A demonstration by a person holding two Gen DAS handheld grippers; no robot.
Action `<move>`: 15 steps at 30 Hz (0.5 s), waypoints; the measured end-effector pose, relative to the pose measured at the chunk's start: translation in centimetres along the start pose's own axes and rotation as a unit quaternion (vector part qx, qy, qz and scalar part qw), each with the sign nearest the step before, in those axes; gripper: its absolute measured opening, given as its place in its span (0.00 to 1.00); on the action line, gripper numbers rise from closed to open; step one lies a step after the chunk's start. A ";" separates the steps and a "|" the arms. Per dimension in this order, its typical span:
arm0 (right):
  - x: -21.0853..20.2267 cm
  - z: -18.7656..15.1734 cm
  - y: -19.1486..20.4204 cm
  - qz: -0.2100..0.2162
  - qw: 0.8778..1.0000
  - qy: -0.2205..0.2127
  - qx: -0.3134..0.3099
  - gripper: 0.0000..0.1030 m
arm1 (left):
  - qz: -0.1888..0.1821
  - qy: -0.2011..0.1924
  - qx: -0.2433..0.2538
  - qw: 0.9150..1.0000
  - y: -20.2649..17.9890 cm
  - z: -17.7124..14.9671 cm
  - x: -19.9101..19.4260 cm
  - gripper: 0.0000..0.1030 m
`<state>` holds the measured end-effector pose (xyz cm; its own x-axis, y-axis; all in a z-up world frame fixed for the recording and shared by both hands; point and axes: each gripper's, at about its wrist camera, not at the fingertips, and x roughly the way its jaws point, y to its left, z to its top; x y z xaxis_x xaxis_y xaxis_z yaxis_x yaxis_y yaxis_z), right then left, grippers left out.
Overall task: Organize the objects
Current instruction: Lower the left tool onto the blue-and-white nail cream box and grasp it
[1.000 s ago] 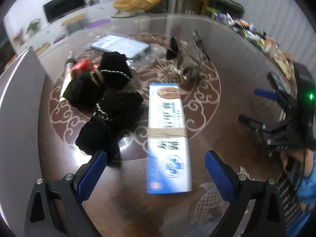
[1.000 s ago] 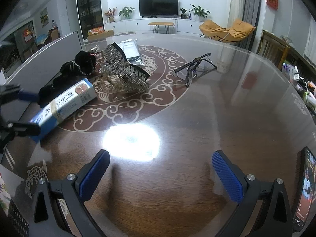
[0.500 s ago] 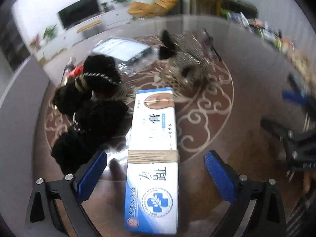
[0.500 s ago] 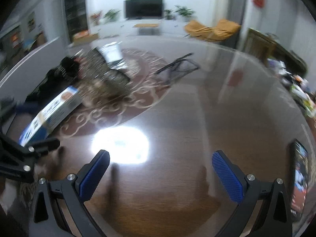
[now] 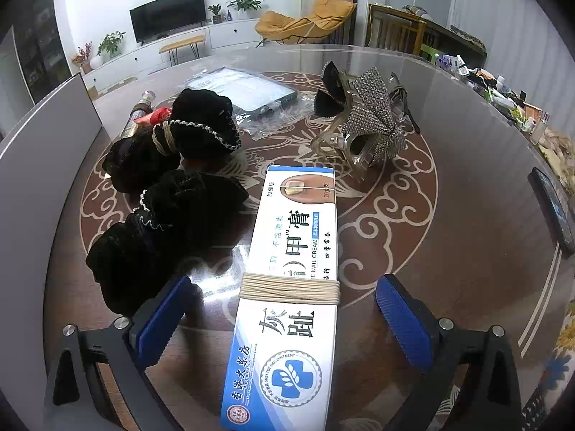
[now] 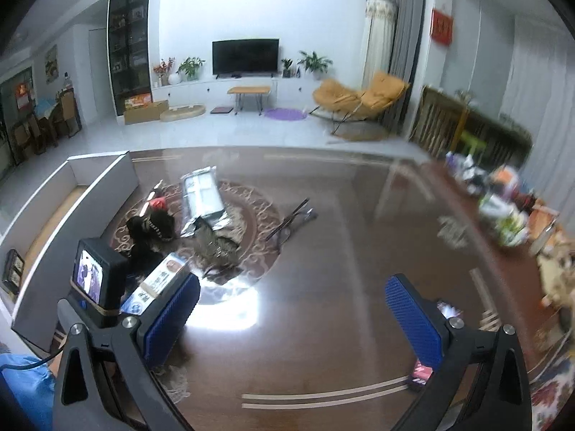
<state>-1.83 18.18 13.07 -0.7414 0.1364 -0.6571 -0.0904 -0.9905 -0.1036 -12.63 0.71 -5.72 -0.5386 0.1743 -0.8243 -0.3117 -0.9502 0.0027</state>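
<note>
A long blue-and-white nail cream box (image 5: 291, 287) with a string band lies on the glass table between the pads of my left gripper (image 5: 287, 323), which is open around its near end without touching. Black velvet scrunchies (image 5: 169, 194) lie left of it, and a rhinestone hair clip (image 5: 366, 125) lies beyond. My right gripper (image 6: 294, 316) is open and empty, raised above the table. The box (image 6: 158, 280) and the left gripper's camera body (image 6: 97, 276) show at its left.
A grey open box (image 5: 43, 165) stands along the left edge. A plastic-wrapped package (image 5: 240, 89), a small tube (image 5: 142, 111), and glasses (image 6: 291, 222) lie further out. A phone (image 5: 553, 208) lies at the right. Clutter (image 6: 503, 204) fills the far right.
My left gripper has moved forward so the nail cream box now lies between its pads. My right gripper has lifted and tilted up, showing more of the room.
</note>
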 end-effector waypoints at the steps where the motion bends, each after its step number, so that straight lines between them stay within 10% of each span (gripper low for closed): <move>1: -0.2 0.1 -0.1 -0.007 1.000 -0.004 -0.003 1.00 | 0.000 0.000 0.000 1.000 0.0 0.0 0.0 1.00; 15: 0.0 0.0 -2.0 -0.003 1.000 0.015 0.016 1.00 | 0.000 0.000 0.000 1.000 -0.1 0.0 0.0 1.00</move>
<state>-1.65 20.19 13.27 -0.7206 0.1426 -0.6785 -0.1159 -0.9896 -0.0848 -12.60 0.78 -5.70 -0.5386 0.1744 -0.8243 -0.3116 -0.9502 0.0025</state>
